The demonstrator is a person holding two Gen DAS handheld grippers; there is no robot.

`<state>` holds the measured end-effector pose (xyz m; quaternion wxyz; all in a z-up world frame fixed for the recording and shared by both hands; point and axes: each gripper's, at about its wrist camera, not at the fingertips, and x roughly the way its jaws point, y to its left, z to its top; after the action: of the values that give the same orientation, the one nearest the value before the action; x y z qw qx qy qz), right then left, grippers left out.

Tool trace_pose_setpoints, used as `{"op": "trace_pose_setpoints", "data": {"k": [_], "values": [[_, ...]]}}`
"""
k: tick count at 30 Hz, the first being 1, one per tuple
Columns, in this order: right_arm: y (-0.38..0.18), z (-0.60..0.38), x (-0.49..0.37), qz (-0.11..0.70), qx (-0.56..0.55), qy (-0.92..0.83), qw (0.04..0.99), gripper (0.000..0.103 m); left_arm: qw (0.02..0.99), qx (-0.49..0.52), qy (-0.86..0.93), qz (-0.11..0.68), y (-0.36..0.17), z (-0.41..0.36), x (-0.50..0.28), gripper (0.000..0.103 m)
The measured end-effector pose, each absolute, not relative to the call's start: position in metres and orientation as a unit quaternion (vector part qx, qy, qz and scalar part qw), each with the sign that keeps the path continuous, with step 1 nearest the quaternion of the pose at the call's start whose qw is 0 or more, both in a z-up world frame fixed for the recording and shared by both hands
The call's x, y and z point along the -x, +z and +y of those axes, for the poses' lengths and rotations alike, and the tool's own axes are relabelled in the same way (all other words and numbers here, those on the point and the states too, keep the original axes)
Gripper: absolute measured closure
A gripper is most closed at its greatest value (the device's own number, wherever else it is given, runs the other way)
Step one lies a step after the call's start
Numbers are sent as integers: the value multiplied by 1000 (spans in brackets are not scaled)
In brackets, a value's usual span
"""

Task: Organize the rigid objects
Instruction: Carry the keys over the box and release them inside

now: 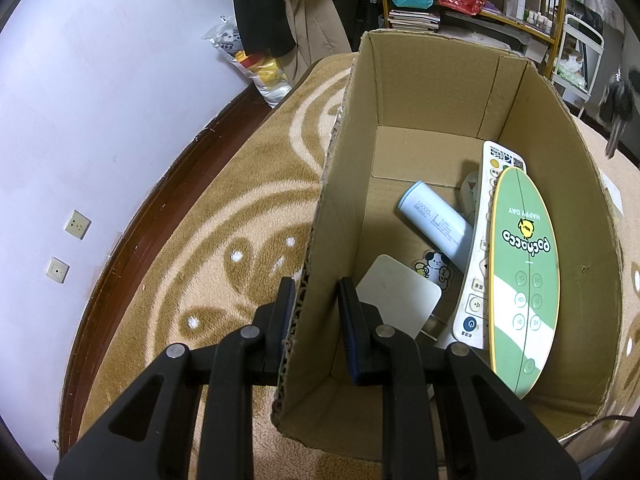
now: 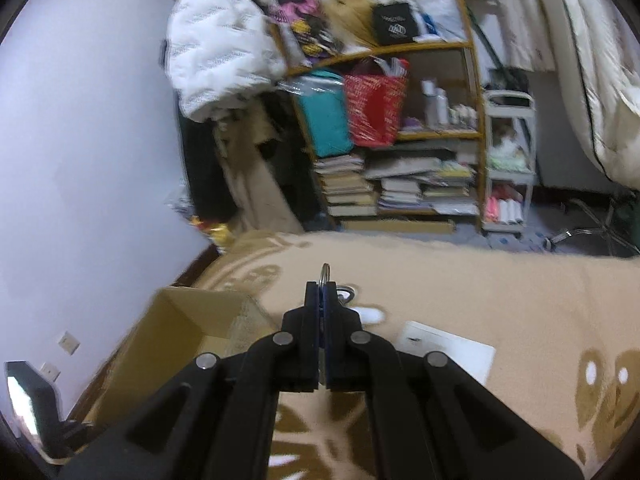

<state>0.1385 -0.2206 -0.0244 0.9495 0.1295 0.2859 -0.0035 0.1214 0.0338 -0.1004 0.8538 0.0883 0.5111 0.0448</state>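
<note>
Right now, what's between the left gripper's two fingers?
The cardboard box's near-left wall; left gripper straddles its edge without clamping, left wrist view.

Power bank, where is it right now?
Left wrist view: the power bank lies on the floor of the cardboard box, just left of the white remote.

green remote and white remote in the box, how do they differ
The green remote is a pointed oval printed with "HAPPY DAY" and a cartoon logo; the white remote is a plainer bar with a dark round button at its near end. The green remote lies on top and is in full view; the white remote is partly covered by it. Both lean lengthwise along the same wall of the cardboard box.
</note>
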Motion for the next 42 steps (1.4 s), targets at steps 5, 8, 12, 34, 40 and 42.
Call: {"op": "trace_pose_setpoints", "data": {"k": [5,8,12,34,40,42], "values": [[-1,-186,-130,265,-113,44,957,100,853,-88,45,512,-101,34,-121,82],[6,-168,-125,265,-105,71,956,100,853,-88,45,512,-101,34,-121,82],[6,-145,-121,269,-93,102,953,101,853,-88,45,512,-101,34,-121,82],[-25,-149,-132,318,-91,91,939,96,852,-90,45,514,-103,35,-122,82],[-36,-181,-137,326,-105,45,938,43,851,-92,46,514,-103,34,-122,82],[-40,-192,-139,329,-103,29,938,35,851,-93,46,515,-104,34,-122,82]]}}
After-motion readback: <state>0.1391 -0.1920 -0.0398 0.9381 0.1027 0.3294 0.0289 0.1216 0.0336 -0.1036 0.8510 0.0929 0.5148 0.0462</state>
